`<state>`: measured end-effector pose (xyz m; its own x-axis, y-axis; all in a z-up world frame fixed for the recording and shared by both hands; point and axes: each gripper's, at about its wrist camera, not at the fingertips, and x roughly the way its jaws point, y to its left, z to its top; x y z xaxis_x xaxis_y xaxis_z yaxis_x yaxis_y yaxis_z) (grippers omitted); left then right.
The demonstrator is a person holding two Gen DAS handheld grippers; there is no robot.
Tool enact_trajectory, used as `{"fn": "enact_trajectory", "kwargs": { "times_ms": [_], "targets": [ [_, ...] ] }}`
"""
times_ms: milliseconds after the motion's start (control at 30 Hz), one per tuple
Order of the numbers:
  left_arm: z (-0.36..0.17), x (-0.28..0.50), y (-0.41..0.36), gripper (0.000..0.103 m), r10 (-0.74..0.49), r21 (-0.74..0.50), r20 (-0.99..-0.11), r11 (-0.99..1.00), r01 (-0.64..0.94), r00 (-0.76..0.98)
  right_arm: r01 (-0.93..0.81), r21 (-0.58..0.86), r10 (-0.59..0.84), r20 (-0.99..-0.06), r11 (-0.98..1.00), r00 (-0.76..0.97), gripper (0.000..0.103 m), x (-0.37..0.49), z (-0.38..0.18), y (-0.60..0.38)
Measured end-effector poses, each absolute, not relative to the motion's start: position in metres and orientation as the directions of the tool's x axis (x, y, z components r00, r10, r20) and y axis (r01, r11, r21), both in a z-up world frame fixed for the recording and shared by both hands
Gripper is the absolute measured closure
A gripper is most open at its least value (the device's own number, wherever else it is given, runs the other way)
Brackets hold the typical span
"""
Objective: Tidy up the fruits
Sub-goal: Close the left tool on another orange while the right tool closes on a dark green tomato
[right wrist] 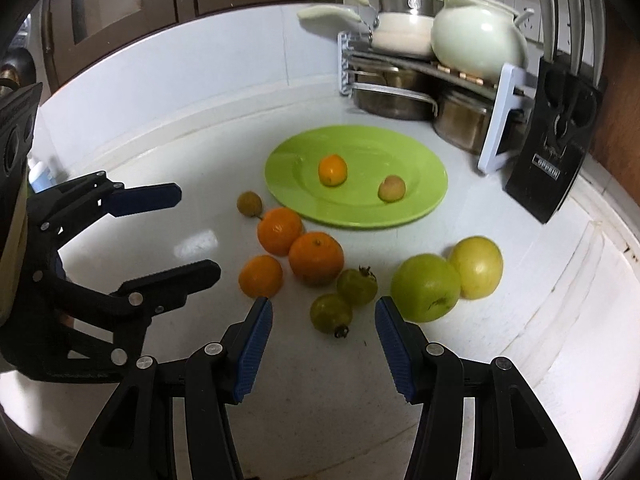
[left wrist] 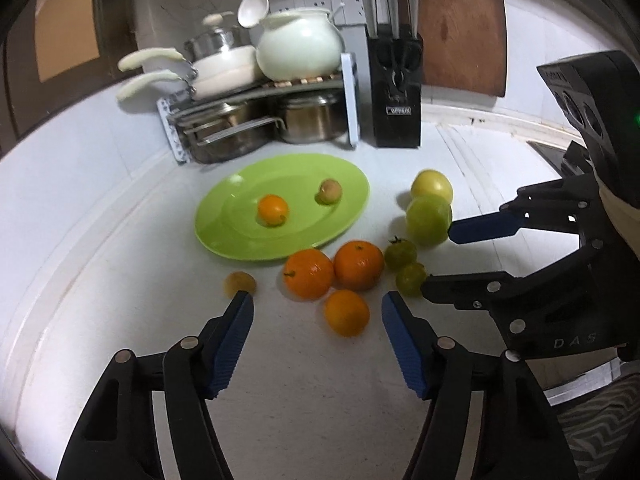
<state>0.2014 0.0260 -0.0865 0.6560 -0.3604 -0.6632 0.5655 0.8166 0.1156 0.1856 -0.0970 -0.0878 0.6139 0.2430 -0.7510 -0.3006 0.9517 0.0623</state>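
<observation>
Between the spread left gripper (left wrist: 316, 304) jaws, nothing held, an orange (left wrist: 346, 313) just ahead on the counter (left wrist: 120, 280), right gripper (right wrist: 323, 310) spread over green tomatoes (right wrist: 331, 313), green plate (left wrist: 224, 216) beyond holding a small orange (left wrist: 273, 210) and a brownish fruit (left wrist: 330, 191)

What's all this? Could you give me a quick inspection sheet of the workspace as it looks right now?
Surface: white counter, bare in front.
Job's things: green plate holds a small orange and a brownish fruit; three oranges, two small green fruits, two larger green fruits and one small brownish fruit lie off it.
Clutter: pot rack, knife block.
Grippers: left gripper open, empty; right gripper open, empty.
Cables: nothing seen.
Surroundings: wooden board, cupboard doors.
</observation>
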Motion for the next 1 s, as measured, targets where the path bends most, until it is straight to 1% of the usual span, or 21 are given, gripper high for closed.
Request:
{"fn": "enact_trajectory", "kwargs": {
  "times_ms": [100, 267, 333, 367, 500, 833, 900, 1000],
  "targets": [
    [-0.094, 0.205, 0.023, 0.041, -0.363, 0.110, -0.679, 0.809, 0.577, 0.638, -0.294, 0.071, 0.242, -0.761, 0.953, 0.601, 0.049, 0.189, -0.095, -0.100],
    [-0.105, 0.209, 0.021, 0.044, -0.365, 0.096, -0.700, 0.803, 0.588, 0.614, -0.295, 0.091, 0.252, -0.779, 0.951, 0.574, 0.049, 0.194, -0.105, -0.102],
    [-0.109, 0.210, 0.018, 0.047, -0.368, 0.090, -0.709, 0.800, 0.594, 0.602, -0.296, 0.098, 0.257, -0.785, 0.950, 0.564, 0.052, 0.196, -0.109, -0.102],
    [-0.110, 0.211, 0.017, 0.047, -0.371, 0.087, -0.708, 0.798, 0.596, 0.601, -0.297, 0.102, 0.260, -0.786, 0.949, 0.561, 0.054, 0.196, -0.110, -0.102],
    [-0.115, 0.215, 0.013, 0.051, -0.373, 0.071, -0.717, 0.801, 0.595, 0.589, -0.295, 0.116, 0.269, -0.788, 0.948, 0.553, 0.057, 0.199, -0.113, -0.102],
    [-0.123, 0.227, 0.010, 0.059, -0.374, 0.019, -0.744, 0.816, 0.578, 0.554, -0.290, 0.137, 0.280, -0.794, 0.947, 0.540, 0.058, 0.208, -0.118, -0.103],
    [-0.124, 0.228, 0.009, 0.060, -0.370, 0.018, -0.746, 0.820, 0.572, 0.554, -0.286, 0.150, 0.287, -0.796, 0.946, 0.533, 0.062, 0.210, -0.120, -0.103],
    [-0.125, 0.231, 0.009, 0.062, -0.369, 0.006, -0.747, 0.827, 0.562, 0.552, -0.282, 0.158, 0.292, -0.795, 0.946, 0.531, 0.062, 0.213, -0.122, -0.103]
  ]
}}
